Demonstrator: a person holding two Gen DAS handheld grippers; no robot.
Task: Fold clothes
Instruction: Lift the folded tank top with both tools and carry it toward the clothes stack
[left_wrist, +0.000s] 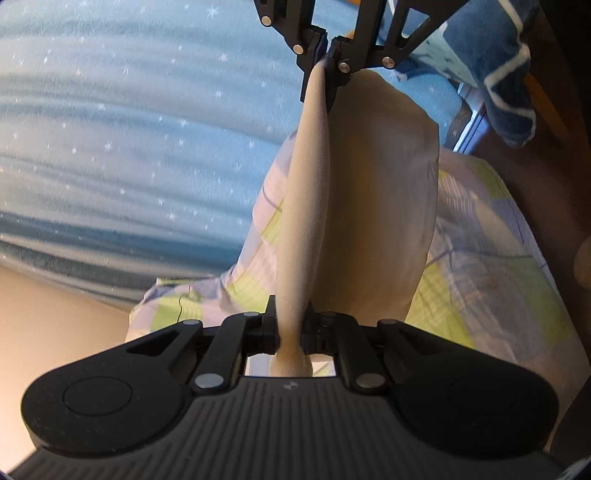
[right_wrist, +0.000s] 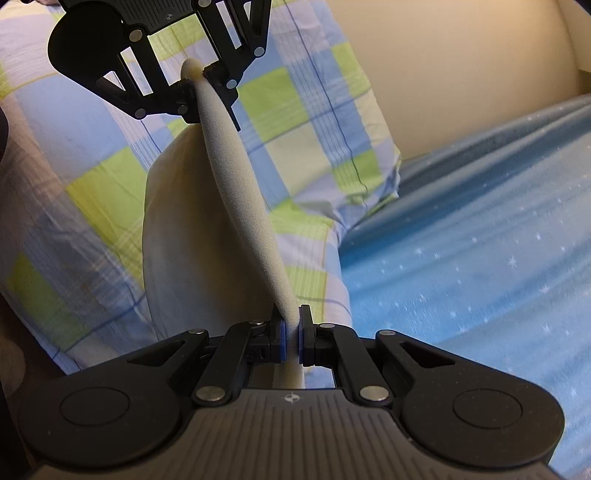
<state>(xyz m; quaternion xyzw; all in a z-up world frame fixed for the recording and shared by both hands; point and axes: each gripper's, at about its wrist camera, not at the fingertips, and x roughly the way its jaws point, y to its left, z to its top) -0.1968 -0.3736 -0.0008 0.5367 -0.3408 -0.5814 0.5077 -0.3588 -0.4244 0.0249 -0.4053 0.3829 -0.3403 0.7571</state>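
A cream garment (left_wrist: 384, 192) hangs stretched between my two grippers, its top edge pulled taut into a narrow band (right_wrist: 240, 192) and the rest drooping below. My left gripper (left_wrist: 291, 332) is shut on one end of that edge. My right gripper (right_wrist: 291, 332) is shut on the other end. Each gripper shows in the other's view: the right gripper (left_wrist: 327, 55) at the top of the left wrist view, the left gripper (right_wrist: 201, 79) at the top left of the right wrist view. The garment's lower part hangs over a checked cloth.
A blue bedsheet with white stars (left_wrist: 129, 129) covers the bed (right_wrist: 480, 258). A checked green, blue and white pillow or quilt (right_wrist: 303, 122) lies under the garment. A dark blue fabric item (left_wrist: 491, 66) sits at the far corner. A beige wall (right_wrist: 461, 66) borders the bed.
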